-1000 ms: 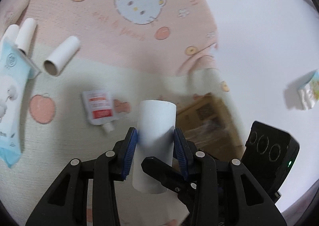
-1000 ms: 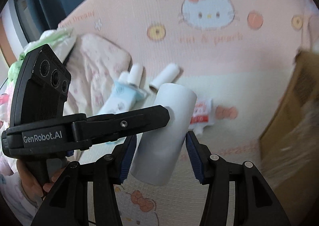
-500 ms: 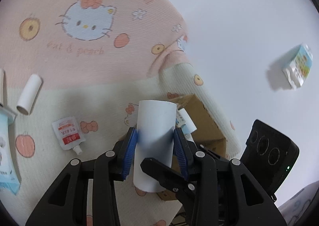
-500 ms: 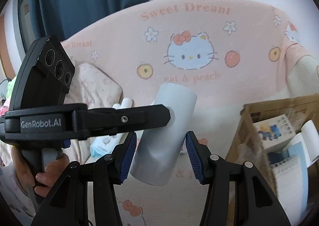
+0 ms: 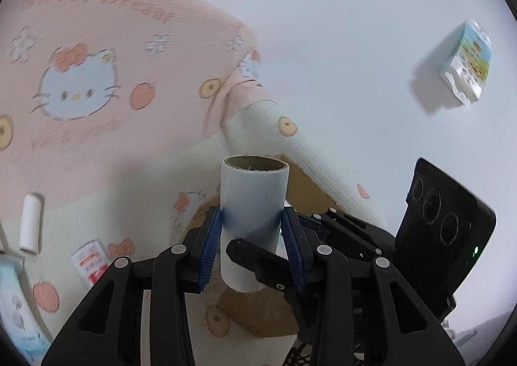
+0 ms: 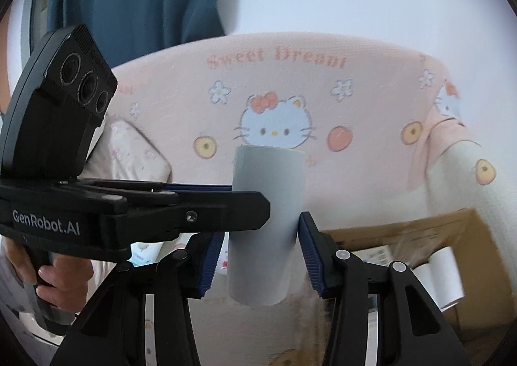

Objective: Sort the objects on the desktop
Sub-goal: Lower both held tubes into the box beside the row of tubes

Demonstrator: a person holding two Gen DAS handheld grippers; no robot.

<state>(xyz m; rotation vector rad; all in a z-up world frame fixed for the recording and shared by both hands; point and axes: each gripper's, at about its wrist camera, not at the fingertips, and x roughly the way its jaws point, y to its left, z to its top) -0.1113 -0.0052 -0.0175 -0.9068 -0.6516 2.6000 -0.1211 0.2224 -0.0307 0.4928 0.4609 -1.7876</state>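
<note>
A white cardboard tube [image 5: 253, 191] stands upright between the blue pads of my left gripper [image 5: 252, 220], which is shut on it. One black finger [image 5: 258, 259] of the right gripper crosses in front of the tube. In the right wrist view the same tube [image 6: 268, 178] sits between the pads of my right gripper [image 6: 260, 230], whose jaws are closing and now meet its sides. The left gripper's finger [image 6: 226, 211] reaches in from the left. The tube hangs above an open cardboard box [image 6: 468, 230], seen below it in the left wrist view too [image 5: 258, 320].
White rolls [image 6: 442, 275] and small packs lie inside the box. On the cartoon-cat blanket [image 5: 97, 146] lie a small white tube [image 5: 30, 224], a red-and-white pouch [image 5: 92, 264] and a blue-white pack [image 5: 16, 308]. A hand [image 6: 58, 278] holds the left gripper's handle.
Both grippers have risen with the tube, away from the blanket and over the cardboard box. The right gripper's pads have drawn in against the tube's sides.
</note>
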